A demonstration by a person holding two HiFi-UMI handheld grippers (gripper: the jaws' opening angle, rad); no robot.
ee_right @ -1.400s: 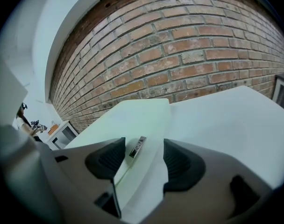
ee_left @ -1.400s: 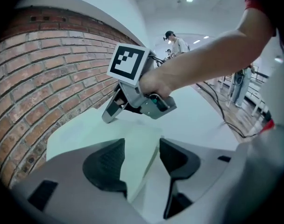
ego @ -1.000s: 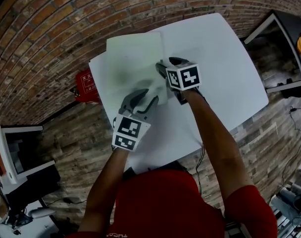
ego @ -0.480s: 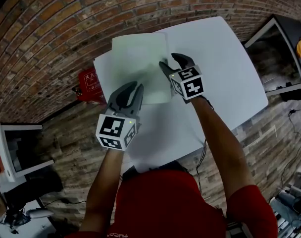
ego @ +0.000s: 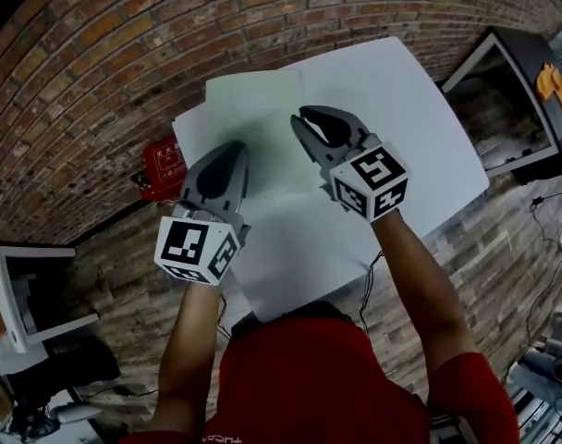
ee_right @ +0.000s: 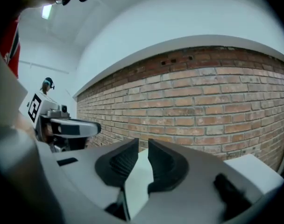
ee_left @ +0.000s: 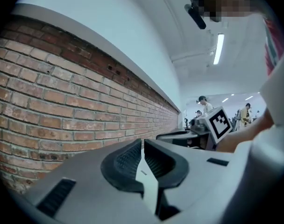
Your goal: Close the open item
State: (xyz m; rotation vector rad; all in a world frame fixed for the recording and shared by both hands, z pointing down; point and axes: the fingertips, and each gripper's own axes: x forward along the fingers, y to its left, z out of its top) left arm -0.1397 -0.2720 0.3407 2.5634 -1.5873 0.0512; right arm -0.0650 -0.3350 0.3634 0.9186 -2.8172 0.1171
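Book (ego: pixel 255 109): flat on tabletop (ego: pixel 401 118), long axis pointing away, below and between both claws.
Left claw (ego: pixel 229 153): just closing, pinched together, empty.
Right claw (ego: pixel 323 124): just closing, narrow gap, empty.

Head view looks down; both gripper views face the brick wall (ee_left: pixel 62 101).

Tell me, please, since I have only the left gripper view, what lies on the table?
Observer: A pale green book lies flat on the white table, apparently closed.
Operator: Is the right tool touching it?
Observer: No. In the head view the right tool hangs above the book, clear of it.
Operator: Does it hold anything?
Observer: Nothing. Its jaws have just been closing and stand slightly apart, with nothing between them.
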